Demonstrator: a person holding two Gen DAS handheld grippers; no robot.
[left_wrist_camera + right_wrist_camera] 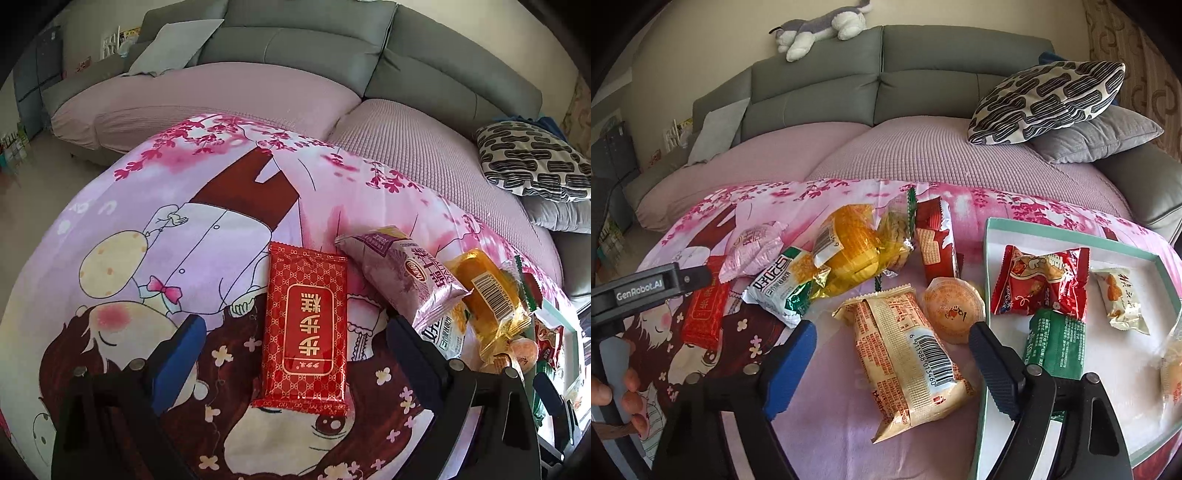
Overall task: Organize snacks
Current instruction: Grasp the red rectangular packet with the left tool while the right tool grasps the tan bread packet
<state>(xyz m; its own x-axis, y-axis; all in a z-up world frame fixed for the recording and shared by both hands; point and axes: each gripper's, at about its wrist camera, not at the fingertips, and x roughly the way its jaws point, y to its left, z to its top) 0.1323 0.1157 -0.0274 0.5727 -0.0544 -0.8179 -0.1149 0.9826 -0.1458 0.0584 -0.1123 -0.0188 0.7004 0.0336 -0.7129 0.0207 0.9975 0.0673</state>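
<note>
Soft daylight, glare on shiny wrappers, sharp focus, fisheye bending, dark corners

Home living room. Indicated by a grey sectional sofa (pixel 849 88) with pink seat covers, a patterned throw pillow (pixel 1049 99), a plush toy (pixel 820 29) laid on the backrest, and a cartoon-print cloth (pixel 184 229) spread over the table.

A counter under a pink cartoon-print cloth (pixel 849 424) carries loose snacks: a red cake packet (pixel 306 328), a purple bread bag (pixel 402 273), a beige barcode-marked packet (pixel 908 354), and a teal-rimmed white tray (pixel 993 225).
</note>
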